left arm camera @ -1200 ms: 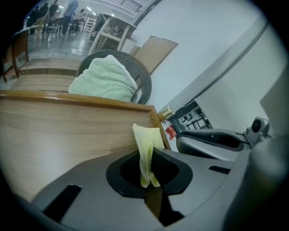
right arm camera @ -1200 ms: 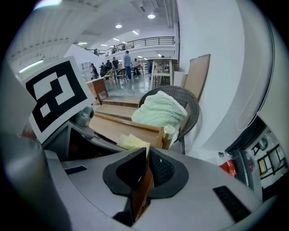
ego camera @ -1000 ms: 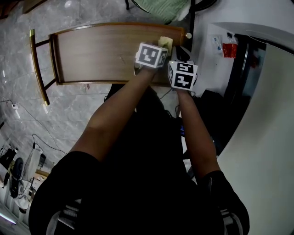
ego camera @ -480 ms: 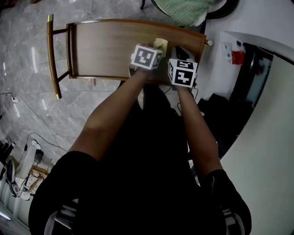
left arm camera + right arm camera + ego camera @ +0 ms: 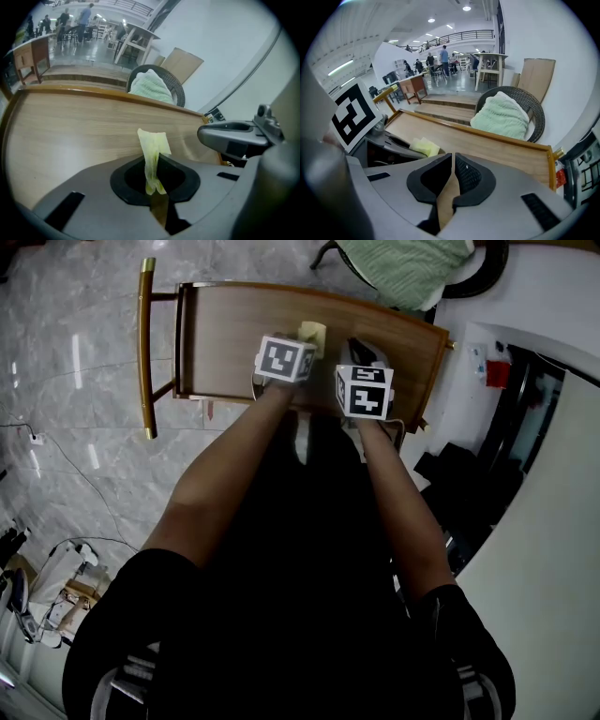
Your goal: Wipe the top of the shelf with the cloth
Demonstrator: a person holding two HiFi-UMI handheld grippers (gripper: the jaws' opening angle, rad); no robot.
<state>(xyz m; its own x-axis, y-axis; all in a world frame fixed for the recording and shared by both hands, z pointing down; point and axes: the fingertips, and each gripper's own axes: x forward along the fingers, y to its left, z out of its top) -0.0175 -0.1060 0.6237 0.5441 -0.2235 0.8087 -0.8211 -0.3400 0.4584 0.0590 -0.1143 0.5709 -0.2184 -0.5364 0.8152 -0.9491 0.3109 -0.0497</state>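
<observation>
Cloth: the pale yellow cloth (image 5: pixel 151 145) is pinched in the left gripper (image 5: pixel 154 187), a crumpled strip poking out past the jaws, right over the wooden shelf top (image 5: pixel 70 126). Whether it presses on the wood I can't tell.

Left gripper: clamped tight on the cloth, out over the shelf near its front edge.

Right gripper: the right gripper (image 5: pixel 452 180) has its jaws pressed together on nothing. It hangs just beside the left one, on the side of the shelf's right end.

What's just changed: a second ago the cloth sat close to the shelf's right end. Now it's nearer the middle, and both grippers have slid leftward along the top together.

What that means: looks like a wiping pass is under way. The right stretch seems covered, while the long left stretch is probably left to do.

Around: beyond the shelf stands a wicker chair (image 5: pixel 534 110) with a green towel (image 5: pixel 501 117) heaped on it.
</observation>
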